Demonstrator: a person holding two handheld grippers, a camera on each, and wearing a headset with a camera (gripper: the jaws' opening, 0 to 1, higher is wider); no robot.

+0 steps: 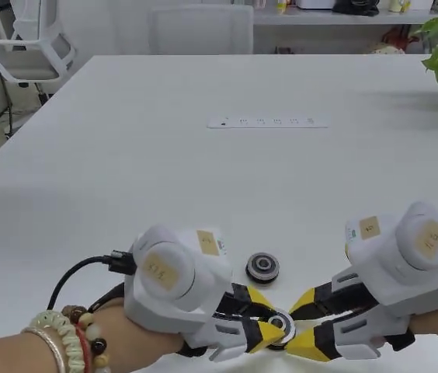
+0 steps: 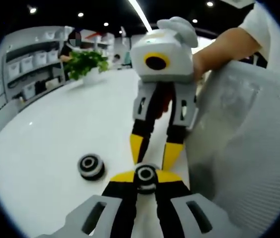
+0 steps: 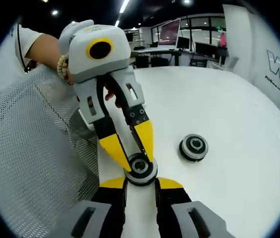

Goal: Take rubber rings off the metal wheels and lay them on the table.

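Head view | left hand-held gripper (image 1: 269, 322), right hand-held gripper (image 1: 293, 325) clamp wheel (image 1: 280, 324) | second wheel (image 1: 262, 266) near

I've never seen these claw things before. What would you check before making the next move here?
1. Left claw shut on the held wheel: ok.
2. Right claw shut on the same wheel, opposite side: ok.
3. Rubber ring off that wheel: not ok, a dark ring sits round it.
4. Which claw pinches rubber, which metal: cannot tell.
5. Second wheel lies apart from both claws: ok.
6. Bare table to lay the ring on: ok.
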